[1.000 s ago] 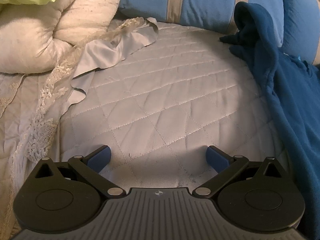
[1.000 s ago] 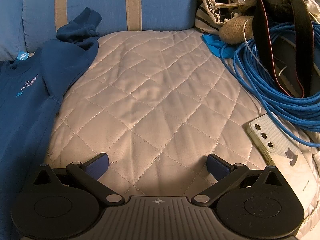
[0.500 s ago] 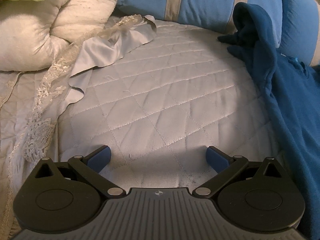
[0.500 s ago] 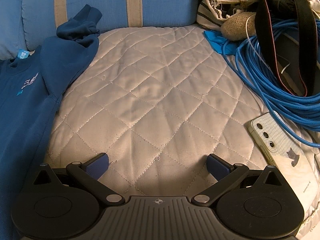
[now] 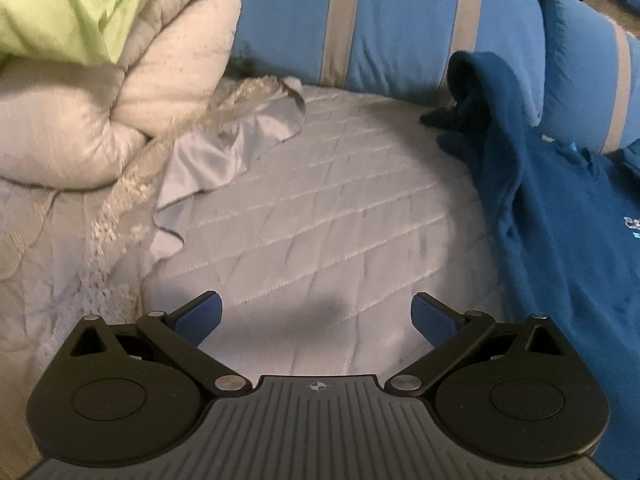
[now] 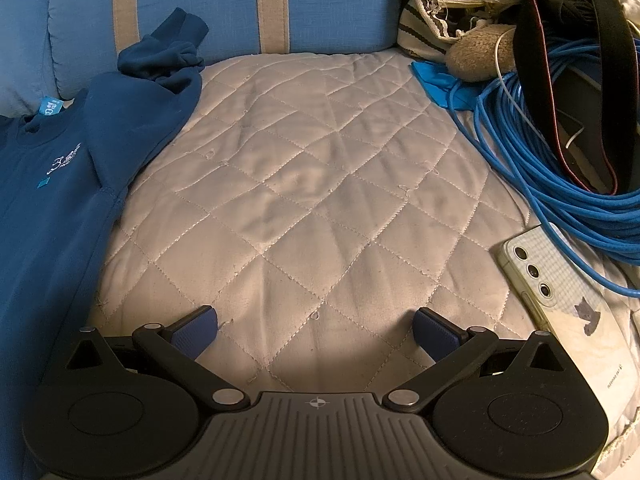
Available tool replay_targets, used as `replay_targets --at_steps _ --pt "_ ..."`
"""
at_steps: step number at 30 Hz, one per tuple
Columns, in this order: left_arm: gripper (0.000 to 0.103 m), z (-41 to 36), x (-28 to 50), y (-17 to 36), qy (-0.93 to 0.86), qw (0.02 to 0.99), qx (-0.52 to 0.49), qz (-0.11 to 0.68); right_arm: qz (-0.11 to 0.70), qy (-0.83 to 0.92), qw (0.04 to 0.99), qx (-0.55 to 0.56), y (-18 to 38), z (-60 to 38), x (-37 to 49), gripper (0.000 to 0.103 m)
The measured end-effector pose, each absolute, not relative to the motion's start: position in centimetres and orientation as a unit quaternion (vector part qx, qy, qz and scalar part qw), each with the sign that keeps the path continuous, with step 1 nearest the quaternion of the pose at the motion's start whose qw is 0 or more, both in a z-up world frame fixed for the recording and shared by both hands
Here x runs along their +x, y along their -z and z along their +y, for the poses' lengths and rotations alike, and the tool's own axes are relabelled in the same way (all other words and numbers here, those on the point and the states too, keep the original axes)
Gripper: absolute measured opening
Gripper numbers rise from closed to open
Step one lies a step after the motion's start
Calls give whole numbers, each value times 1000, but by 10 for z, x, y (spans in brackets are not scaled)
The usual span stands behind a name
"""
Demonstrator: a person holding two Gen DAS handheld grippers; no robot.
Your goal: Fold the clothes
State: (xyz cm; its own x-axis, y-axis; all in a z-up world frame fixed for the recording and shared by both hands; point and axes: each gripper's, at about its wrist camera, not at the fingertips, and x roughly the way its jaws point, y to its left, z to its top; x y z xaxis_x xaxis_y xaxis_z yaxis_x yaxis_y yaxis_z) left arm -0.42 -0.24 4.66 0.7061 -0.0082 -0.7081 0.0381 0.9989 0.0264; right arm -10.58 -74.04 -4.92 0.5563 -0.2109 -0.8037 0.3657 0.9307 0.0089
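**Both tools wide and empty on each side of a blue sweatshirt**

Nearest to the cameras, the left tool (image 5: 316, 312) and the right tool (image 6: 316, 326) stand wide, with nothing between their blue pads. Each one hangs above bare quilted bed cover (image 6: 320, 200), so neither touches any cloth. They seem to be placed one at each side of the garment, which I judge is a good position to take both edges together.

The task's thing, a dark blue sweatshirt (image 6: 52, 208), lies flat on the bed, spread with its chest logo up. It is at the right in the left view and at the left in the right view, so it lies between the two tools. Its sleeves (image 5: 480, 92) are bunched up against the blue striped pillows (image 6: 320, 4) farther back. No fold is visible in the body.

At the right side, a phone (image 6: 560, 300) and a coil of blue cable (image 6: 540, 160) take up space, which limits room there. Far left, a white duvet (image 5: 100, 120) is piled.
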Motion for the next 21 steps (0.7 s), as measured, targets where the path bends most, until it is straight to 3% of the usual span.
replay_targets --at_steps 21 --pt "103 -90 -53 -111 97 950 43 295 444 169 876 84 49 -737 -103 103"
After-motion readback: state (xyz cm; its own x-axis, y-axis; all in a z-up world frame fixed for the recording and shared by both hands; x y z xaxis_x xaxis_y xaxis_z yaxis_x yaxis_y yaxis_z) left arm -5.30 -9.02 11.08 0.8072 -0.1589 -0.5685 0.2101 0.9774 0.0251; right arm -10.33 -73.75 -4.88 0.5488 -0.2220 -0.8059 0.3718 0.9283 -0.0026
